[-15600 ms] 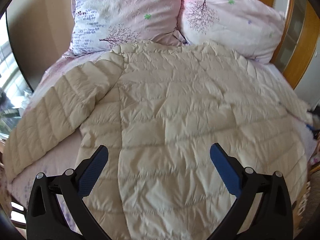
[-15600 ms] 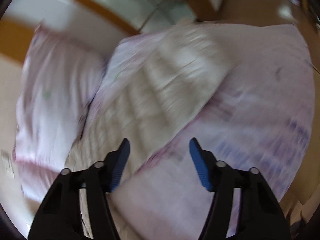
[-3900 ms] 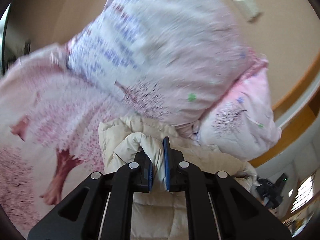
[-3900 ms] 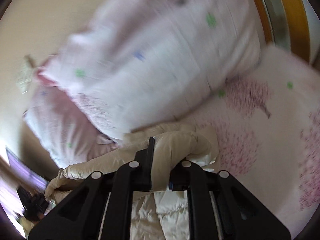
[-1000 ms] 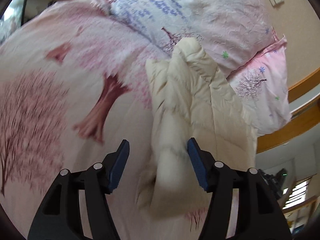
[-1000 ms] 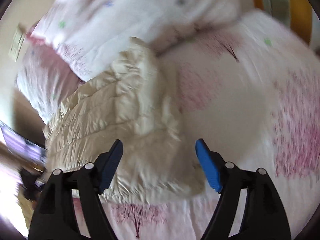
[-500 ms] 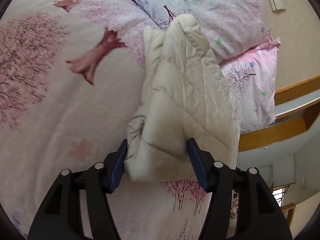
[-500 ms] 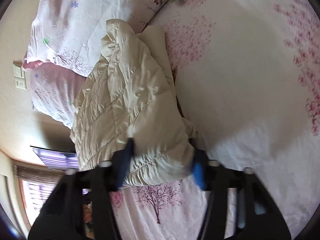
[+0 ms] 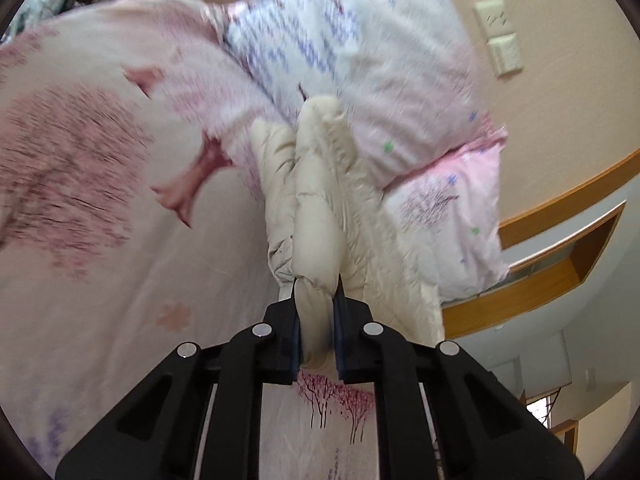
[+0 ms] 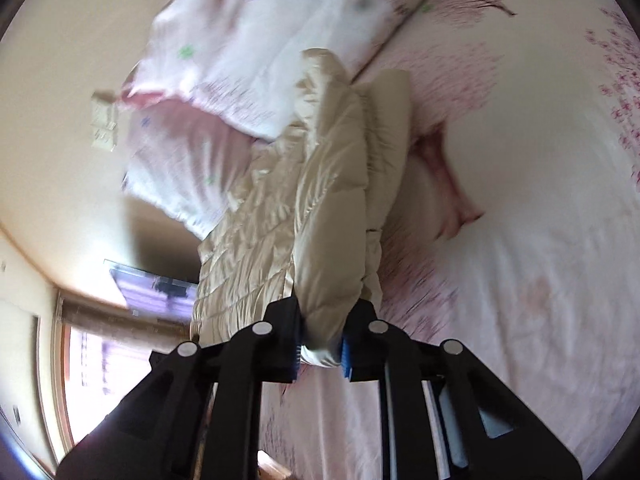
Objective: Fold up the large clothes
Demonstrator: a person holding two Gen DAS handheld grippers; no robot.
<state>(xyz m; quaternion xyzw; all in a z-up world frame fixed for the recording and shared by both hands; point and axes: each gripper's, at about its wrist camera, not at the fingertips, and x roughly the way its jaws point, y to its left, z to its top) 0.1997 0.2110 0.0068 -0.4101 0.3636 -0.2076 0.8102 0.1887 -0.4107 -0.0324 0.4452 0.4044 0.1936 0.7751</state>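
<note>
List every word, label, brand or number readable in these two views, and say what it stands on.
None: no readable text in either view.
Cream quilted puffer jacket: no label or brand shows.
Pink tree-print bedsheet and floral pillows: pictures only, blurred.
Cream wall switch plates: no markings legible.
Black grippers: no lettering visible.
</note>
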